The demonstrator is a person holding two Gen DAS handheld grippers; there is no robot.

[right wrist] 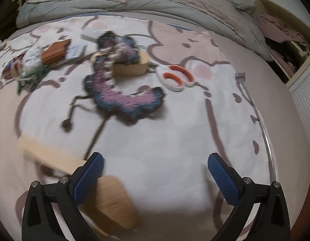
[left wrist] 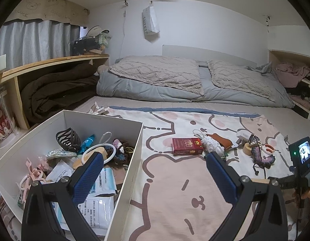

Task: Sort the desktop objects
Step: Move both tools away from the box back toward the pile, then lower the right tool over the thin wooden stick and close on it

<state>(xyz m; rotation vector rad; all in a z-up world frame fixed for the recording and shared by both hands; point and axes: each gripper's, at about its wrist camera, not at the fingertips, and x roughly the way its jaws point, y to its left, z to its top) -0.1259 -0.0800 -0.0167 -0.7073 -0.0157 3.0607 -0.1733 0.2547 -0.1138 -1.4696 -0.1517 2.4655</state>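
White box (left wrist: 123, 172) shows only from left gripper (left wrist: 155, 160); both grippers' fingers spread, empty.

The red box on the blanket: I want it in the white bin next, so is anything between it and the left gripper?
Nothing visible blocks it. The red box lies flat on the blanket, with bare fabric between it and the open left gripper. A white knitted piece touches its right end. The white bin stands just to its left.

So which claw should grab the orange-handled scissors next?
Right. The right claw is open over the blanket with the scissors just ahead; the left claw straddles the box wall, farther away.
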